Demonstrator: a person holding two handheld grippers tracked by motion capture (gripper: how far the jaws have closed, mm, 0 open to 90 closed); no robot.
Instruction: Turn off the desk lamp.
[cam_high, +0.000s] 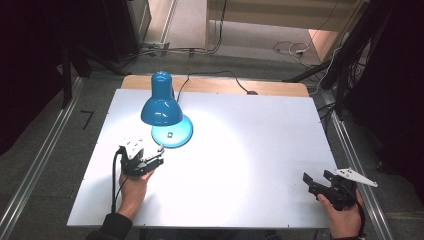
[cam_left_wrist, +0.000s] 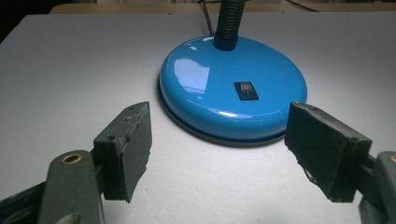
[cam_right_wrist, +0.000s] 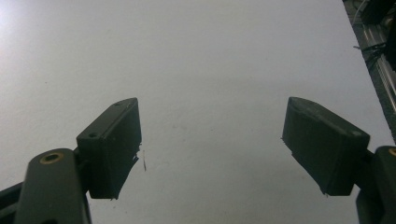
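Observation:
A blue desk lamp (cam_high: 161, 107) stands lit at the table's back left, its shade bent over its round base (cam_high: 172, 133). In the left gripper view the glossy base (cam_left_wrist: 219, 86) has a black rocker switch (cam_left_wrist: 246, 90) on top and a black flexible neck (cam_left_wrist: 229, 23). My left gripper (cam_high: 156, 155) is open just in front of the base, nothing between its jaws (cam_left_wrist: 219, 154). My right gripper (cam_high: 316, 178) is open near the front right corner, over bare table (cam_right_wrist: 210, 144).
The white tabletop (cam_high: 250, 130) carries a bright pool of lamplight at its middle. The lamp's black cord (cam_high: 215, 75) runs off the back edge. Metal rails (cam_high: 350, 145) flank the table, and cables (cam_high: 295, 50) lie on the floor behind.

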